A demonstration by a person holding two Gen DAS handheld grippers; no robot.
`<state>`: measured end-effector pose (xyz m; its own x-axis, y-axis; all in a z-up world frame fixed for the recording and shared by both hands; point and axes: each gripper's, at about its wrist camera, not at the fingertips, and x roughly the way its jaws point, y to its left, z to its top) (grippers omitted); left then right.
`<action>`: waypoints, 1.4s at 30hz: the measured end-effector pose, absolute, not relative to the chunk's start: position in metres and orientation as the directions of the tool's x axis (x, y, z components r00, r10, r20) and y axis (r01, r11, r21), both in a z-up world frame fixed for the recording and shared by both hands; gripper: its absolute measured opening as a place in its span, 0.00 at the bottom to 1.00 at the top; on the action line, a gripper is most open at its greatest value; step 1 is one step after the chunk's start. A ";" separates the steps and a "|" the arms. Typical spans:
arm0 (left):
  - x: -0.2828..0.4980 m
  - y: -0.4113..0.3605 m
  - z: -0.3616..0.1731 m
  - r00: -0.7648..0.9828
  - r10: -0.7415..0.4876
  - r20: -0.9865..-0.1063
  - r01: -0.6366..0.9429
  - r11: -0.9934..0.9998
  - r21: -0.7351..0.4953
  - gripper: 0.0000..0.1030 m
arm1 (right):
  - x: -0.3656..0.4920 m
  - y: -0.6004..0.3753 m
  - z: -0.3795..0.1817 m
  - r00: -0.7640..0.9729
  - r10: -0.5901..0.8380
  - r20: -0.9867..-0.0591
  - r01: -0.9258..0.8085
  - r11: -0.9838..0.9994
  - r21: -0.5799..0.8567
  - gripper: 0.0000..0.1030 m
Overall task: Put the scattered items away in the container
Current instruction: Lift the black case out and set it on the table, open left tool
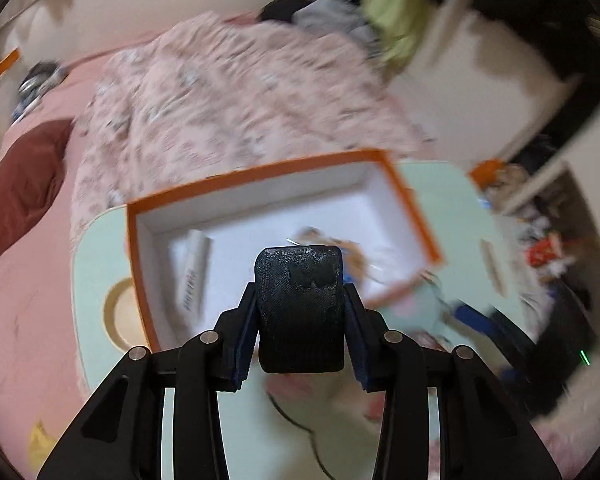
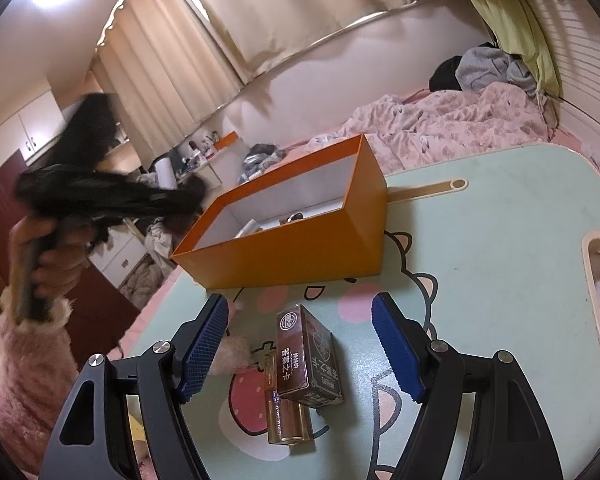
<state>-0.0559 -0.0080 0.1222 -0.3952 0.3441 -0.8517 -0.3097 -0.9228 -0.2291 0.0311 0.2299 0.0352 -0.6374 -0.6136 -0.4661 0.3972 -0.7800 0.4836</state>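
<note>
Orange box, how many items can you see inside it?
2 at least: a white tube lying along the left side of the orange box, and a blurred colourful item beside it, partly hidden; more may be hidden.

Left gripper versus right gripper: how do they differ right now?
The left gripper is shut on a black block above the orange box; the right gripper is open and holds nothing. The left gripper's view is blurred; the right gripper's view is sharp, with a brown carton and a glass bottle lying between its fingers. Both have blue pads.
</note>
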 end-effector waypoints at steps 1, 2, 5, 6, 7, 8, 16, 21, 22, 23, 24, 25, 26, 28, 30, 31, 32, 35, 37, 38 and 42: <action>-0.044 -0.010 0.123 -0.404 0.375 -0.834 -0.326 -0.911 -0.251 0.40 | 0.031 0.230 0.035 -0.639 -0.611 -0.468 0.396 -0.783 0.481 0.72; -0.032 -0.012 0.121 -0.408 0.401 -0.820 -0.339 -0.901 -0.272 0.40 | 0.031 0.230 0.035 -0.639 -0.608 -0.471 0.394 -0.785 0.478 0.72; 0.001 -0.014 0.097 -0.392 0.452 -0.801 -0.363 -0.876 -0.317 0.40 | 0.030 0.228 0.034 -0.634 -0.608 -0.478 0.393 -0.785 0.478 0.72; 0.006 -0.016 0.088 -0.380 0.461 -0.802 -0.361 -0.872 -0.331 0.40 | 0.029 0.228 0.034 -0.634 -0.607 -0.479 0.392 -0.787 0.477 0.72; 0.009 -0.018 0.079 -0.365 0.466 -0.806 -0.354 -0.870 -0.343 0.40 | 0.029 0.228 0.034 -0.634 -0.606 -0.480 0.391 -0.787 0.477 0.72; 0.011 -0.020 0.069 -0.348 0.466 -0.813 -0.345 -0.870 -0.351 0.40 | 0.029 0.228 0.034 -0.633 -0.606 -0.481 0.390 -0.787 0.478 0.72; 0.017 -0.033 0.035 -0.325 0.503 -0.801 -0.280 -0.860 -0.427 0.40 | 0.028 0.226 0.032 -0.631 -0.599 -0.493 0.382 -0.793 0.474 0.72; 0.014 -0.046 0.048 -0.412 0.539 -0.735 -0.277 -0.842 -0.462 0.57 | 0.027 0.224 0.031 -0.633 -0.592 -0.499 0.381 -0.799 0.465 0.72; 0.014 -0.049 0.050 -0.435 0.543 -0.718 -0.277 -0.839 -0.468 0.59 | 0.027 0.224 0.031 -0.633 -0.592 -0.499 0.381 -0.799 0.465 0.72; 0.015 -0.054 0.052 -0.471 0.540 -0.697 -0.271 -0.841 -0.469 0.62 | 0.028 0.224 0.031 -0.633 -0.592 -0.499 0.380 -0.799 0.465 0.72; 0.016 -0.058 0.053 -0.504 0.532 -0.680 -0.264 -0.845 -0.465 0.62 | 0.028 0.224 0.031 -0.634 -0.591 -0.499 0.380 -0.800 0.465 0.72; 0.017 -0.062 0.052 -0.531 0.520 -0.669 -0.257 -0.851 -0.458 0.62 | 0.028 0.223 0.031 -0.634 -0.591 -0.499 0.380 -0.800 0.464 0.72; 0.017 -0.066 0.052 -0.565 0.499 -0.657 -0.245 -0.862 -0.444 0.62 | 0.028 0.223 0.031 -0.633 -0.591 -0.500 0.381 -0.800 0.463 0.72; 0.018 -0.072 0.050 -0.618 0.464 -0.635 -0.226 -0.878 -0.421 0.62 | 0.028 0.223 0.031 -0.634 -0.590 -0.500 0.381 -0.801 0.463 0.72; 0.020 -0.076 0.046 -0.659 0.431 -0.616 -0.217 -0.893 -0.393 0.62 | 0.028 0.222 0.030 -0.633 -0.588 -0.503 0.381 -0.803 0.459 0.72; 0.021 -0.077 0.044 -0.671 0.423 -0.610 -0.218 -0.898 -0.383 0.62 | 0.028 0.222 0.030 -0.634 -0.586 -0.505 0.381 -0.804 0.456 0.72; 0.022 -0.077 0.041 -0.682 0.408 -0.608 -0.218 -0.906 -0.363 0.62 | 0.028 0.222 0.030 -0.635 -0.584 -0.506 0.381 -0.806 0.452 0.72; 0.026 -0.076 0.032 -0.722 0.359 -0.592 -0.206 -0.928 -0.311 0.62 | 0.028 0.220 0.031 -0.639 -0.576 -0.510 0.383 -0.813 0.438 0.72; 0.028 -0.077 0.027 -0.741 0.355 -0.570 -0.206 -0.928 -0.311 0.62 | 0.027 0.219 0.032 -0.642 -0.569 -0.513 0.384 -0.819 0.427 0.72; 0.027 -0.078 0.023 -0.737 0.369 -0.566 -0.210 -0.921 -0.328 0.62 | 0.027 0.218 0.033 -0.645 -0.567 -0.512 0.386 -0.820 0.422 0.72; 0.024 -0.080 0.019 -0.727 0.375 -0.576 -0.211 -0.919 -0.332 0.62 | 0.028 0.214 0.040 -0.647 -0.572 -0.505 0.404 -0.818 0.409 0.72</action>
